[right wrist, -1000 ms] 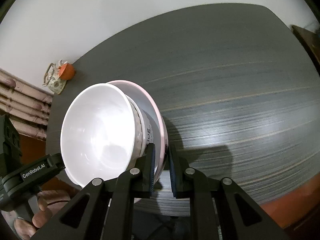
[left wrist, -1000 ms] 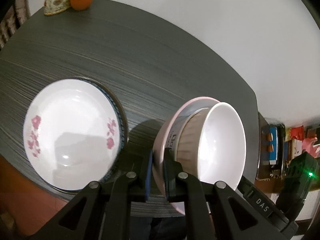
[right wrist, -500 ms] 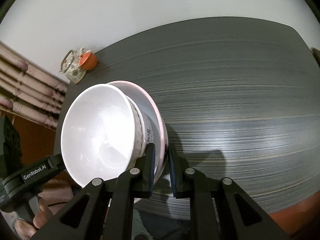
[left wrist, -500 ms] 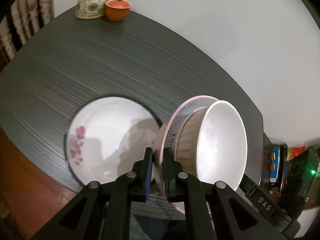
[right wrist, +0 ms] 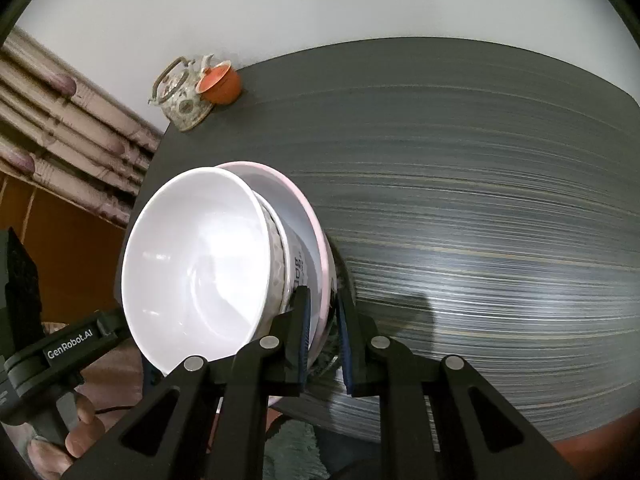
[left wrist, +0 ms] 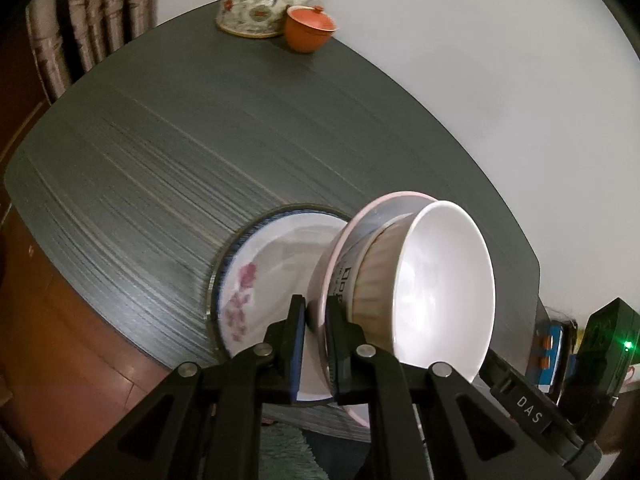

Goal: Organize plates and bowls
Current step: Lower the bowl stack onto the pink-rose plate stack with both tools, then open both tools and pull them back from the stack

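Both grippers hold one stack in the air: a pink-rimmed plate (left wrist: 340, 240) with two nested bowls on it, the top one white (left wrist: 440, 292). My left gripper (left wrist: 316, 332) is shut on the plate's rim on one side. My right gripper (right wrist: 323, 328) is shut on the same plate's (right wrist: 316, 232) rim on the opposite side, with the white bowl (right wrist: 196, 256) beside it. A white plate with pink flowers and a blue rim (left wrist: 256, 280) lies on the dark table (left wrist: 160, 152) just behind and partly under the held stack.
A floral teapot (left wrist: 256, 12) and an orange lidded cup (left wrist: 310, 28) stand at the table's far corner by the wall; they also show in the right wrist view (right wrist: 180, 92). A chair back (left wrist: 92, 20) stands beyond the table's left edge.
The held stack has moved left toward the flowered plate and now overlaps its near right edge. Both grips are unchanged.
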The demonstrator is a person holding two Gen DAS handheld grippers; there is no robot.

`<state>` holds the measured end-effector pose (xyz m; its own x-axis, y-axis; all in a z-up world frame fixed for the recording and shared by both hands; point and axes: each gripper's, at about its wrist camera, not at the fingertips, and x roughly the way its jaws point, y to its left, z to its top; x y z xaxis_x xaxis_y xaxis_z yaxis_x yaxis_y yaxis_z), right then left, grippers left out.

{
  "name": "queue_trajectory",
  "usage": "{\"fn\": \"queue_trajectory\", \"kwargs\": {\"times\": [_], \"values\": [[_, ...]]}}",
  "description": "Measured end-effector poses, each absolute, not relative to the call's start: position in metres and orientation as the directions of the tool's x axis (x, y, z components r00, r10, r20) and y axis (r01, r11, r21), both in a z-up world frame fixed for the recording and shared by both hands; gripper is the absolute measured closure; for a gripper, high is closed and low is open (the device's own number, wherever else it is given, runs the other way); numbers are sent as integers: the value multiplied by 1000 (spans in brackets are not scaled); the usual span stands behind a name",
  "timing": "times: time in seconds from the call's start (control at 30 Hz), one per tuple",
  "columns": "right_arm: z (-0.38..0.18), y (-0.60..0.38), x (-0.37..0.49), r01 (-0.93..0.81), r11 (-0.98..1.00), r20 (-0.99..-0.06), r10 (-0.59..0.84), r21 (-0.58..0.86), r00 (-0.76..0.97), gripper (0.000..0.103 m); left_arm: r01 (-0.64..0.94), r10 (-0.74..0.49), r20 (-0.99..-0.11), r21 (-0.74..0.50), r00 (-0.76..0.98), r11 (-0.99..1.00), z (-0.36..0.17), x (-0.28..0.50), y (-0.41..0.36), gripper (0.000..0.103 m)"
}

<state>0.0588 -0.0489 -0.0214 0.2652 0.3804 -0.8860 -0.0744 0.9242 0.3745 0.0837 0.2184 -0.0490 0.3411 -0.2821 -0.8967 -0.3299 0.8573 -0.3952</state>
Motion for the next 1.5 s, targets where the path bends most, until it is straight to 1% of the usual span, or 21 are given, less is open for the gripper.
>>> {"fn": "queue_trajectory", "kwargs": {"times": [0.3, 0.63, 1.0, 1.03, 1.07, 1.17, 1.23, 1.27, 1.33, 1.5], "values": [[-37, -12, 66, -102, 927, -900, 375, 361, 223, 88, -371, -278, -904, -392, 324, 842, -69, 81, 232, 95], [-48, -2, 65, -108, 935, -913, 354, 339, 202, 88, -383, -297, -905, -402, 304, 832, -90, 84, 248, 95], [-54, 2, 63, -111, 935, -914, 353, 337, 201, 88, -361, -274, -905, -387, 327, 848, -93, 83, 251, 94], [-55, 1, 62, -107, 934, -914, 355, 340, 197, 88, -359, -269, -906, -383, 328, 851, -93, 83, 250, 94], [-55, 1, 62, -107, 933, -912, 359, 344, 199, 88, -360, -262, -908, -376, 327, 854, -93, 83, 250, 91], [-53, 2, 61, -121, 937, -915, 348, 329, 204, 87, -353, -256, -908, -372, 332, 858, -92, 83, 251, 91], [-52, 1, 61, -121, 941, -918, 335, 316, 211, 78, -350, -254, -905, -373, 342, 859, -89, 82, 252, 89], [-52, -1, 60, -119, 943, -919, 330, 311, 216, 76, -347, -250, -904, -371, 347, 861, -87, 81, 253, 87], [-51, -6, 59, -110, 946, -919, 323, 306, 224, 64, -332, -230, -902, -358, 366, 873, -80, 79, 252, 84], [-47, -18, 53, -106, 937, -908, 350, 334, 230, 55, -285, -147, -901, -279, 408, 917, -61, 70, 244, 70]]}}
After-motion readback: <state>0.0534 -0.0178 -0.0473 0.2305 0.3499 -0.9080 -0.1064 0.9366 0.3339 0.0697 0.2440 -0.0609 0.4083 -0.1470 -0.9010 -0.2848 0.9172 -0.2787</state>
